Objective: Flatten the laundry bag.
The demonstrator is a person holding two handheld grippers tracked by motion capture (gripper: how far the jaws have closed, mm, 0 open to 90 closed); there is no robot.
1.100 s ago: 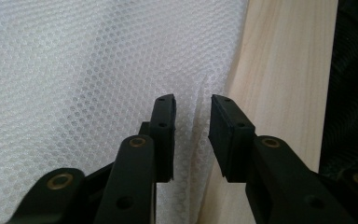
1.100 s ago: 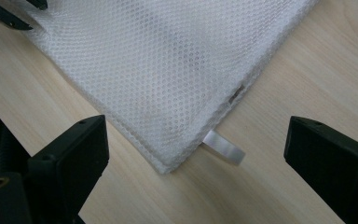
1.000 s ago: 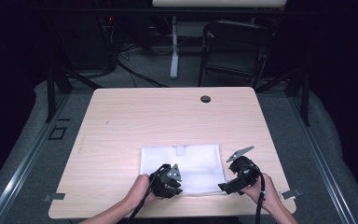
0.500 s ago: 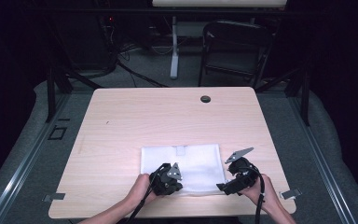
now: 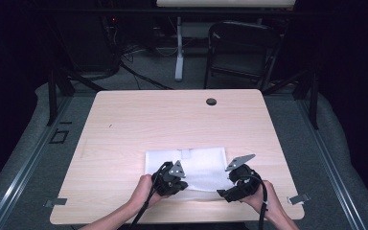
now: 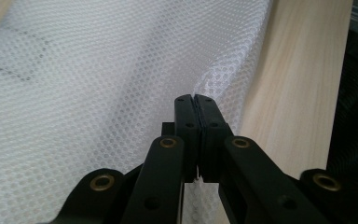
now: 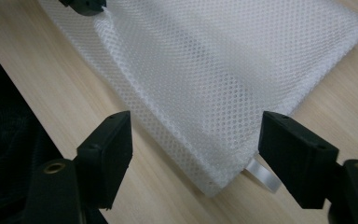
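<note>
**Mesh bag at near edge: left gripper pinching, right gripper closing in**

The white mesh bag (image 5: 195,167) is lying flat on the wooden table (image 5: 139,124), close to the near edge and a little toward the near right corner. A small white tab (image 5: 186,153) is sitting at the middle of its far edge; a second white tab (image 7: 262,173) is sticking out from under the corner seen in the right gripper view.

The left gripper (image 5: 171,178) is resting at the bag's near left corner. In the left gripper view its jaws are standing pressed together, with the bag's mesh (image 6: 98,79) caught between them and the fabric rising in a small ridge at the pinch point. Bare table (image 6: 298,84) is showing along the right of that view.

The right gripper (image 5: 234,184) is sitting at the bag's near right corner. Its jaws have just been closing but are standing well apart, one on each side of the bag's corner (image 7: 214,154), with neither pad pressing on the mesh. The left gripper's tip (image 7: 86,5) is showing at the top of the right gripper view, on the bag's other near corner.

Farther out, a round dark grommet (image 5: 211,101) is sitting near the table's far edge, and a folding chair (image 5: 242,48) is standing beyond the table.
</note>
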